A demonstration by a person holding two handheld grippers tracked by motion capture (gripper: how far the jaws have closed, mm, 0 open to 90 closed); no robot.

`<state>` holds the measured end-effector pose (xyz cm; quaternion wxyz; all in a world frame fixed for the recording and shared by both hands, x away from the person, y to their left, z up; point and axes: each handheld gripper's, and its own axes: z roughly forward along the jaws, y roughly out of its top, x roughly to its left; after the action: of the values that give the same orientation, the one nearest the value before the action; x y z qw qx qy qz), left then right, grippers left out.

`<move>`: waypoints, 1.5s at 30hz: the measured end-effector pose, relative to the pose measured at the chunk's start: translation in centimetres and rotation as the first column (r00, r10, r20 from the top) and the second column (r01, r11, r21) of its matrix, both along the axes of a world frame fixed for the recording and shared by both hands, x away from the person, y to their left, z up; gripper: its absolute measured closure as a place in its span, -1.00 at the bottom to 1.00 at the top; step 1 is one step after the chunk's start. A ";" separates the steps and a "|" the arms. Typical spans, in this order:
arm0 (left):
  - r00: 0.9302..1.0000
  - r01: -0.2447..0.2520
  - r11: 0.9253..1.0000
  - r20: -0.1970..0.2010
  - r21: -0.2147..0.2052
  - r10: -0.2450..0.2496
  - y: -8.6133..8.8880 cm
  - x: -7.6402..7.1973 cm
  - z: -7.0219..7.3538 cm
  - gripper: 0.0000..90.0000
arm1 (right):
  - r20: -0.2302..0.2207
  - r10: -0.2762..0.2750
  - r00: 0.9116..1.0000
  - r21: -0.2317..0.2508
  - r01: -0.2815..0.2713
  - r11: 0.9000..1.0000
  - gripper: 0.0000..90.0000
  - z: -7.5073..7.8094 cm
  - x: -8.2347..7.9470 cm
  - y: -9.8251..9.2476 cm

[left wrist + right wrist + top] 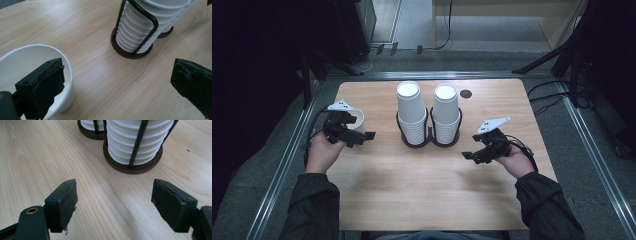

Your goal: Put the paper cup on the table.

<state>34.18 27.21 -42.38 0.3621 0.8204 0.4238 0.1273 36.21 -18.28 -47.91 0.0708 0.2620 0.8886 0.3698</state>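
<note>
Paper makes the white cup [32,65] light and squashy, so the left gripper [357,136], jaws spread wide around its rim, should pinch it softly.

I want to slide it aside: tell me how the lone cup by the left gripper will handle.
The cup looks like thin paper and stands empty, so probably very light. A push near its rim may tip it. A hard squeeze would likely dent its wall.

I can read no text, label, brand or number anywhere from here: cups, holder and table all look unmarked
</note>
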 end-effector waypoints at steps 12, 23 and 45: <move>0.999 0.045 0.999 0.002 -0.029 -0.045 -1.6 -1.4 -1.0 -0.88 | 0.003 0.021 1.000 0.005 -0.021 1.000 -0.53 0.2 0.6 0.9; 0.996 0.092 0.996 -0.010 -0.022 -0.092 -3.8 -1.2 -2.5 -0.88 | 0.001 0.017 1.000 0.007 -0.017 1.000 -0.53 0.2 0.5 0.5; 0.954 0.292 0.956 -0.058 -0.021 -0.293 -11.3 -1.6 -4.7 -0.88 | 0.001 0.013 1.000 0.007 -0.013 1.000 -0.53 0.2 -0.2 -0.1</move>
<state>32.59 15.90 -47.12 0.3690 0.8753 0.3094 0.0446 36.00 -18.43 -47.73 0.0678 0.2562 0.8890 0.3735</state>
